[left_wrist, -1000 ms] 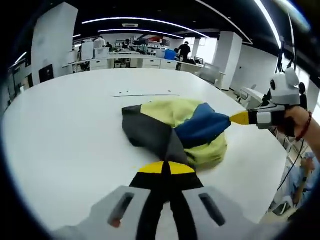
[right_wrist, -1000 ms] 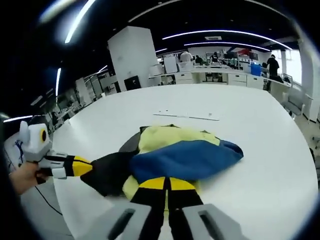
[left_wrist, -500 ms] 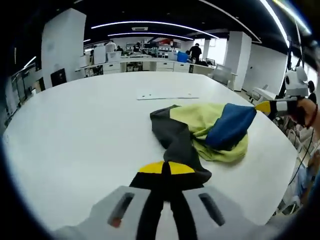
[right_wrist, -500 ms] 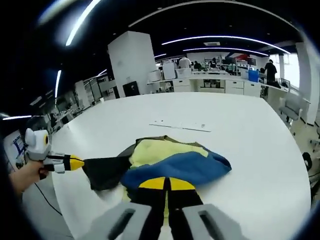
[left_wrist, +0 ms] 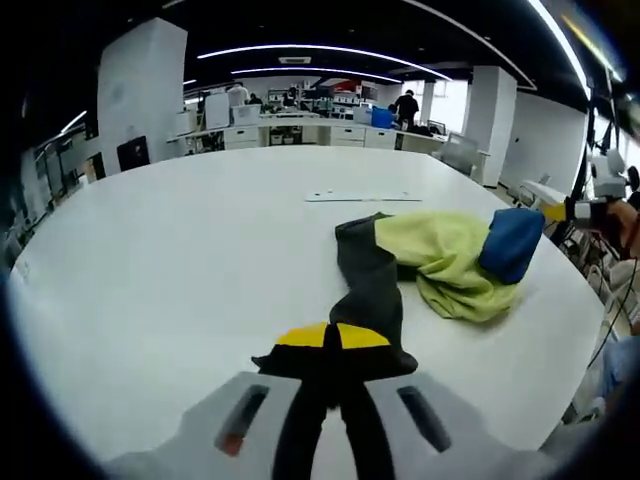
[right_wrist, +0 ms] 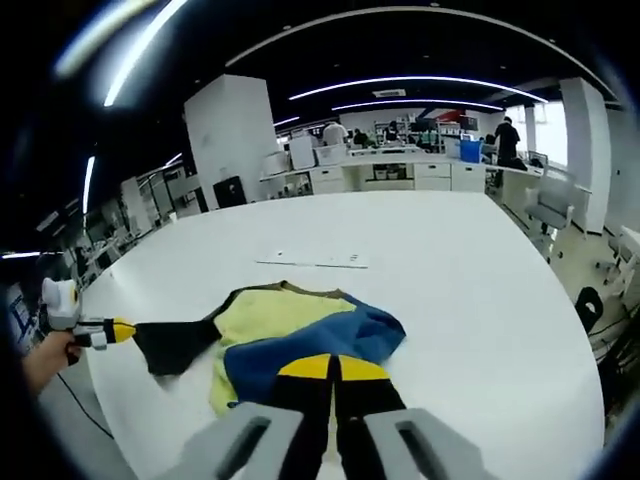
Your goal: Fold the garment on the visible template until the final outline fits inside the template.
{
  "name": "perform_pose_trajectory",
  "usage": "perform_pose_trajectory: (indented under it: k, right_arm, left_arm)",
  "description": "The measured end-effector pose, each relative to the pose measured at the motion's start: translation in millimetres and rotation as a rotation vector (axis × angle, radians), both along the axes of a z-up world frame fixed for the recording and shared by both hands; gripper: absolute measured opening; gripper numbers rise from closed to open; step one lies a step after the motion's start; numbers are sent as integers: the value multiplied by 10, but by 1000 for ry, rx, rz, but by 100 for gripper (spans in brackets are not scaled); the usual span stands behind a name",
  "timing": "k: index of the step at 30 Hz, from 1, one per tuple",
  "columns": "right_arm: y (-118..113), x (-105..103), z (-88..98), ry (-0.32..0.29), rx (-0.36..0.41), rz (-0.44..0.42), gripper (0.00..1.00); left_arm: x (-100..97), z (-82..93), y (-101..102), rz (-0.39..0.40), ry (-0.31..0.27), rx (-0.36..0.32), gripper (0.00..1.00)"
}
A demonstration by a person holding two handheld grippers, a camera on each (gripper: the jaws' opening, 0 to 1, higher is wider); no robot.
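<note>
On the white table, in the left gripper view, the garment lies stretched out: a black sleeve runs from the yellow-green body down to the left gripper. Its yellow-tipped jaws are closed together on the end of that black sleeve, the cloth bunched right at and under the tips. The body of the garment sits well ahead and to the right of the jaws. At its far right end a blue sleeve is lifted toward the right gripper, which comes in from the right edge with a hand behind it; its yellow tip touches the blue cloth. Beyond the garment a thin pale strip lies flat on the table.

From the right gripper view, the garment lies just ahead of the right gripper. The blue sleeve runs straight into the yellow tips, which are pressed together and pinch it. The yellow-green body lies behind the blue, and the black sleeve stretches off to the left, where the left gripper holds its end, a hand behind it. The strip lies farther up the table.
</note>
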State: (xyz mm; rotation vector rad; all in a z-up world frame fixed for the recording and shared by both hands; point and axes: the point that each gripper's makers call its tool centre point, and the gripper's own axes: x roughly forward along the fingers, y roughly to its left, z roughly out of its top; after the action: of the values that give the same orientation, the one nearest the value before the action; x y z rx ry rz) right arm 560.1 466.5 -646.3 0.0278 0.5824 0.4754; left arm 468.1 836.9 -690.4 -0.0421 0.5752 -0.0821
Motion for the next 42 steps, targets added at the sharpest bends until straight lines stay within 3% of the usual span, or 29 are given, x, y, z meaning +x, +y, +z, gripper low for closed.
perform_pose_trajectory:
  k: [10,20,30,37,40,42]
  right_arm:
    - [-430,-32,-140,31,-76,-68,0]
    - [-852,-130,-346,83,-119,-166,0]
    - [-1117,-115,-511,156,-87,-235,0]
    - [-1327,-81,-685,190,-126,-286,0]
    - [-1381,-107,-759,249,-80,-342,0]
    - [-1417,-59,-752,238,-64,-355,0]
  left_arm:
    - [9,12,277,19,6,52,0]
    - [36,-86,528,69,44,33,0]
    - [129,-174,845,109,85,93,0]
    - [206,-259,1064,128,110,126,0]
    - [216,-301,1137,136,131,131,0]
    - [226,-325,1175,134,142,143,0]
